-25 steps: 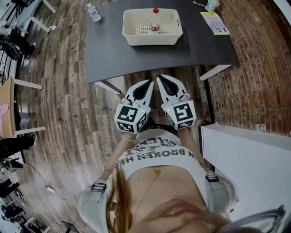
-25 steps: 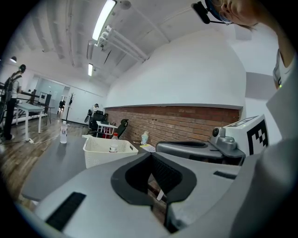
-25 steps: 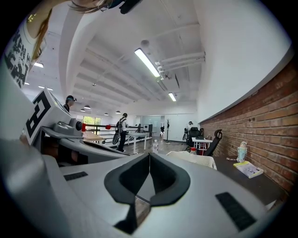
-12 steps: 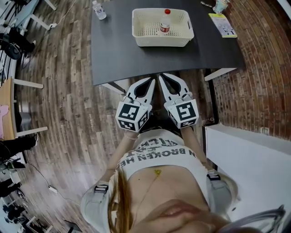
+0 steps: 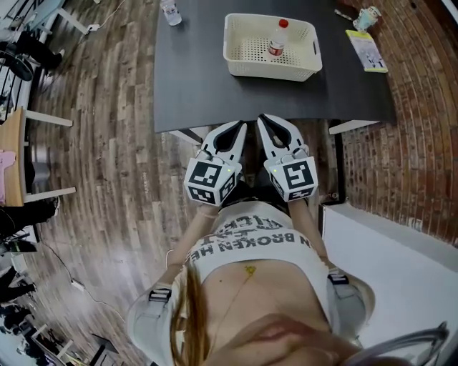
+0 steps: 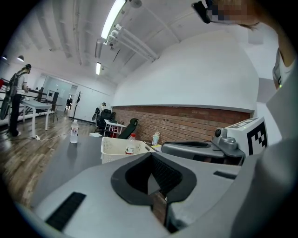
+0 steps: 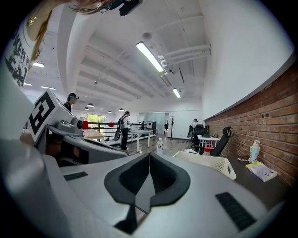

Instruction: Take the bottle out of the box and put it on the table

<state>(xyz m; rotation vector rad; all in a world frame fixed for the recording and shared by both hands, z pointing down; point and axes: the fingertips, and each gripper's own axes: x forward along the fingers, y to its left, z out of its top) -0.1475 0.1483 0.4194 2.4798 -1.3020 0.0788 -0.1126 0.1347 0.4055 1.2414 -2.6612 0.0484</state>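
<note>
A small bottle (image 5: 277, 38) with a red cap stands upright inside a cream perforated basket (image 5: 243, 66) on the dark table (image 5: 207, 86). The bottle (image 6: 130, 147) and the basket (image 6: 114, 149) also show ahead in the left gripper view, and the bottle (image 7: 205, 156) and basket (image 7: 219, 166) ahead in the right gripper view. My left gripper (image 5: 242, 127) and right gripper (image 5: 262, 120) hang side by side just short of the table's near edge, well away from the basket. Both have their jaws shut with nothing between them.
A second clear bottle (image 5: 170, 12) stands at the table's far left corner. A yellow booklet (image 5: 366, 50) and a small cup (image 5: 368, 16) lie at the far right. A white cabinet top (image 5: 386, 250) is at my right, a brick wall beyond, chairs and desks at left.
The table and basket have come closer in the head view as I walk toward them. Both grippers have moved up to the table's near edge, still shut.
</note>
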